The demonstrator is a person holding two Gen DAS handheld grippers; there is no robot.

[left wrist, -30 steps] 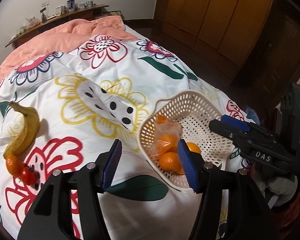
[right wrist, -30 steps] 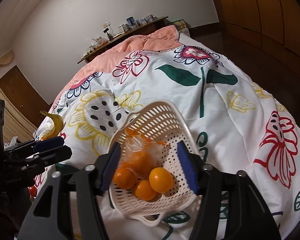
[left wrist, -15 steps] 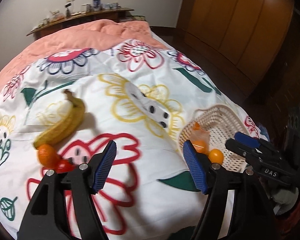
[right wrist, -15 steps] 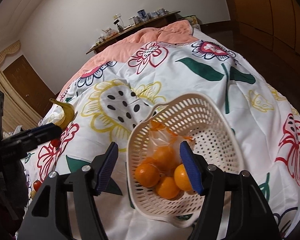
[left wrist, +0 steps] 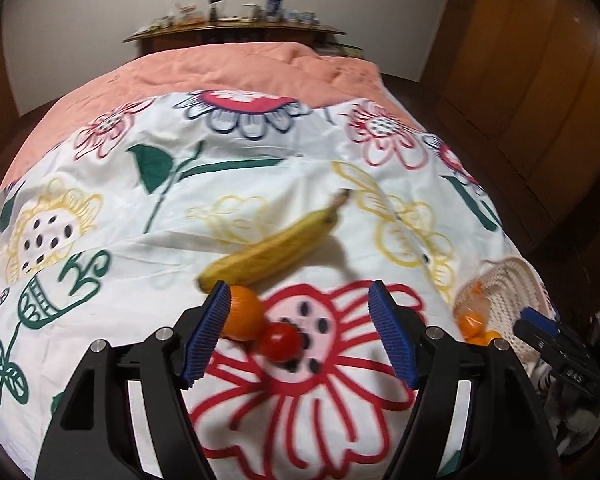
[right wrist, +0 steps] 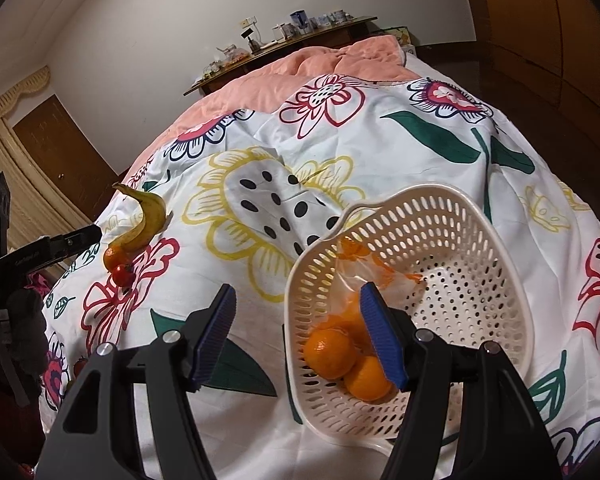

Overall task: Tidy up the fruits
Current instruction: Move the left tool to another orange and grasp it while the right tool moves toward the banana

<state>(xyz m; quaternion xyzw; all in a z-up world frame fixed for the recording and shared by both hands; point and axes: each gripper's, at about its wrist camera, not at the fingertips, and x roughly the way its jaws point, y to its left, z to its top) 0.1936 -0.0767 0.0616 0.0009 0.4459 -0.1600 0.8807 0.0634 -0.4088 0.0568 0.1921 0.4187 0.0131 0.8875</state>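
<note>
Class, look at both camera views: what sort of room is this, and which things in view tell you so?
Most likely a bedroom. A white floral-print duvet lies over a peach-pink quilt on a bed, a dark wooden shelf of small items runs along the wall behind it, and tall brown wooden wardrobe doors stand to one side.

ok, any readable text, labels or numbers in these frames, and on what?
None reads cleanly.
White lettering on the right gripper, left wrist view: blurred, unreadable.
Small print on the left gripper, right wrist view: too small; its jaws have just been opening, gripping nothing.
Clutter on the shelf: too small for any label.
Bedspread, basket: no text.
</note>
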